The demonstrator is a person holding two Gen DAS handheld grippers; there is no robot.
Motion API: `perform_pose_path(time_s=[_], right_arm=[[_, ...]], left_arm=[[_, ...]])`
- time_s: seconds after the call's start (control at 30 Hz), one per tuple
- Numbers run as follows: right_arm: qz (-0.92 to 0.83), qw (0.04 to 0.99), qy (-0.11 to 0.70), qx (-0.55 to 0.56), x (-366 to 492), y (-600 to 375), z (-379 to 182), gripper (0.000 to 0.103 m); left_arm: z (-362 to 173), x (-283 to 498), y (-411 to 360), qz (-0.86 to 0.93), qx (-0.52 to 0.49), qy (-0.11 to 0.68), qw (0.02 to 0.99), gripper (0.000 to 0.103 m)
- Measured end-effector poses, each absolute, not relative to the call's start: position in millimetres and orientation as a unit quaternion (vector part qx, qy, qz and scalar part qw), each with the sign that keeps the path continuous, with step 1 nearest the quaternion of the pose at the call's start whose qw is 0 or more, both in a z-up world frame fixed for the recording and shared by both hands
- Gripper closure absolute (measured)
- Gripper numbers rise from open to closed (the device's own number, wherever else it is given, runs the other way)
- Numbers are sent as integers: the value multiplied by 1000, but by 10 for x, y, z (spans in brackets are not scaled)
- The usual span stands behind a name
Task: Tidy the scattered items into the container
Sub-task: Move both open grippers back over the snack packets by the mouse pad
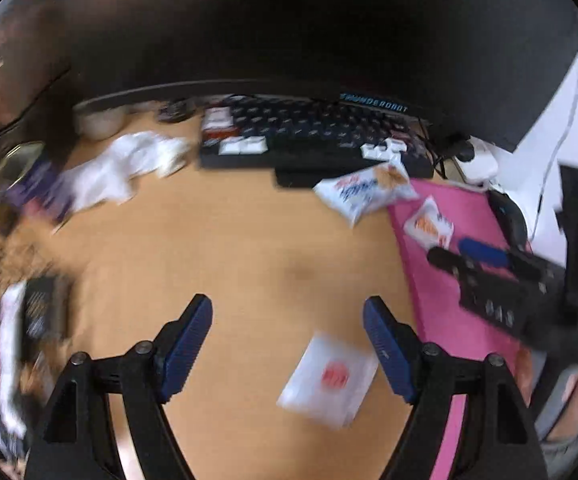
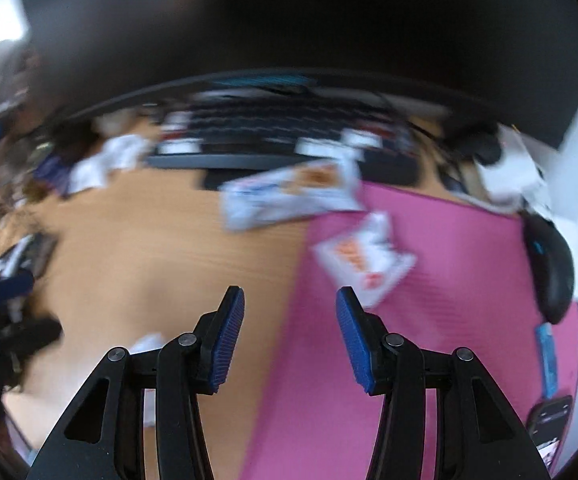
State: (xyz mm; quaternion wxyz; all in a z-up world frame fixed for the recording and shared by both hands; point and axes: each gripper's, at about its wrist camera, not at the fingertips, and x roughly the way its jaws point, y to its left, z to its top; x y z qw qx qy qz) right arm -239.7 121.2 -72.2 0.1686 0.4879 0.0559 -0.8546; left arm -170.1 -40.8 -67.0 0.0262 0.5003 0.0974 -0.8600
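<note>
1. Your left tool [image 1: 288, 312] hangs over the wooden table [image 1: 209, 248] with its blue pads spread wide and nothing between them.
2. A small white packet with a red mark [image 1: 329, 380] lies flat on the table just ahead of that tool, nearer its right finger than its left, touching neither.
3. Your right tool [image 2: 290, 300] is also spread apart and holds nothing; it sits above the line where the table [image 2: 149, 248] meets the pink mat [image 2: 449, 280].
4. A white packet with orange print [image 2: 365, 260] lies on the mat just beyond the right finger of that tool, clear of the pads.
5. A larger white snack bag with blue lettering [image 2: 289, 196] rests at the far corner of the mat, partly on the wood, just in front of the black keyboard [image 2: 281, 140].
6. From the left view you see the same bag [image 1: 363, 192] and orange packet [image 1: 429, 226], with your right tool [image 1: 489, 264] over the mat [image 1: 449, 320] near that packet.
7. A black mouse [image 2: 551, 268] sits at the mat's right edge.
8. A crumpled white bag [image 1: 129, 164] lies far left on the table.
9. Both views are blurred, and I cannot tell which thing is the container.
</note>
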Motion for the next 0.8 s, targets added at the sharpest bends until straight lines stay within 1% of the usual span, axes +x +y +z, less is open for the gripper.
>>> perform_pose_path(time_s=[0.13,0.23,0.33,0.47,0.7,0.8], right_arm=[[-862,124,35,490,-2730,1521,-773,55],[-861,109,13,496,-2979,1624,-792,55],[-861,101,1,498,-3219,1596,-812,55],[-866,90,-9,491,-3457,1535,-844,55],[-872,90,1,481,-3650,1261,-986,55],[-851,130,9,509,-3589,1141,-1050,54]], left_arm=[[-774,-2322,-210,-854,515,65,32,23],[-881,-2746,-182,-848,524,78,28,23],[-995,-2957,-229,-841,533,83,44,23],[-1097,-3095,-266,-836,539,86,53,23],[-1201,-3140,-298,-831,548,78,56,22],[-1245,-3040,-304,-827,556,64,61,23]])
